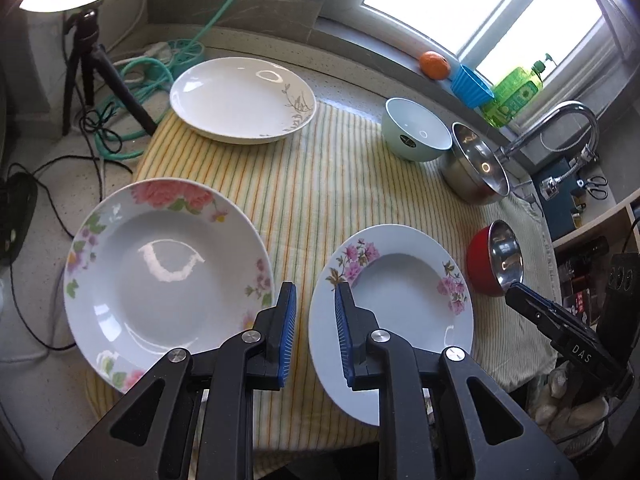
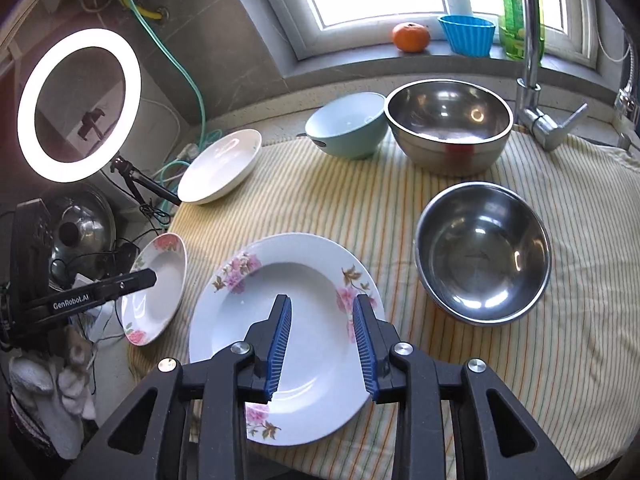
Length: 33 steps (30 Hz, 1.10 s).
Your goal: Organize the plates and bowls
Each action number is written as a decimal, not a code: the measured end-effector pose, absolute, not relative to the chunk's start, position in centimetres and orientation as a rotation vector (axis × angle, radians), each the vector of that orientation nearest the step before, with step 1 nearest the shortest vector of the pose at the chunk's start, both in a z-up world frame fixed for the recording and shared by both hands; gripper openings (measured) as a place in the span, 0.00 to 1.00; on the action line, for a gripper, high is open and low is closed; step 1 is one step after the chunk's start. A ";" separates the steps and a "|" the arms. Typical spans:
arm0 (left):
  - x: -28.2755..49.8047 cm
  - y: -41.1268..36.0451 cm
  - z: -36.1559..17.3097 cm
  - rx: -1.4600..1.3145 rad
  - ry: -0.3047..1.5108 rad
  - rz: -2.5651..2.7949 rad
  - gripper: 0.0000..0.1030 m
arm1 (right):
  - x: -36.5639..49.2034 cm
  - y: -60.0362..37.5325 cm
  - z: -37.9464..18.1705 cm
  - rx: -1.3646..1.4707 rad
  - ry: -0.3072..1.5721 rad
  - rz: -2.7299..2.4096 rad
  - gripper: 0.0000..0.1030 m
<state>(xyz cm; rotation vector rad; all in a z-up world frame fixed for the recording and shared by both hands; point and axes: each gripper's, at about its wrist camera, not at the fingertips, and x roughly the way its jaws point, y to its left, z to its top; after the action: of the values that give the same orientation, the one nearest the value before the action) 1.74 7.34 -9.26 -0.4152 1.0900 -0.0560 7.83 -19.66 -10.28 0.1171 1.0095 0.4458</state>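
Three plates lie on a striped cloth [image 1: 320,184]: a large rose-rimmed plate [image 1: 168,272] [image 2: 156,288], a pink-flowered plate [image 1: 400,300] [image 2: 304,276] and a white leaf-patterned plate [image 1: 240,100] [image 2: 220,166] at the back. A pale green bowl [image 1: 416,128] [image 2: 348,124], a large steel bowl [image 1: 476,164] [image 2: 448,124] and a steel bowl with a red outside [image 1: 496,256] [image 2: 484,252] stand on the right. My left gripper [image 1: 316,292] hangs open over the cloth between the two flowered plates. My right gripper [image 2: 323,300] is open above the pink-flowered plate, holding nothing.
A tap [image 2: 532,40] rises at the back right. An orange [image 2: 411,37], a blue cup [image 2: 466,34] and a green bottle [image 2: 516,12] sit on the window sill. A ring light [image 2: 78,104] on a tripod [image 1: 86,64], a green hose [image 1: 152,76] and cables crowd the left.
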 end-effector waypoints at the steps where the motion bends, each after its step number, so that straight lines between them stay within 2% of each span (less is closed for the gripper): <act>1: 0.9 8.0 -9.3 -0.448 1.078 -0.024 0.18 | 8.0 -19.1 -10.0 0.119 0.999 0.470 0.28; 4: -1.7 10.1 -9.7 -0.556 1.041 0.076 0.18 | 8.7 -17.4 -9.4 0.120 0.978 0.541 0.29; 6: -3.2 11.5 -9.9 -0.600 1.024 0.137 0.18 | 9.1 -16.0 -9.2 0.110 0.984 0.591 0.34; 23: -7.6 20.3 -11.7 -0.663 0.991 0.352 0.18 | 11.2 -5.3 -12.1 -0.001 1.135 0.724 0.34; 28: -6.9 21.2 -12.5 -0.666 1.002 0.349 0.18 | 11.9 -3.5 -12.9 -0.003 1.151 0.721 0.34; 33: -6.0 21.7 -13.5 -0.693 1.023 0.320 0.18 | 12.9 -2.1 -14.3 -0.014 1.197 0.710 0.26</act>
<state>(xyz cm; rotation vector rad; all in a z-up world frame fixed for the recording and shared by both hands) -6.03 21.65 -13.52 -0.6929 1.0234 0.3195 12.91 -2.11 -14.30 -0.0136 1.1965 0.7098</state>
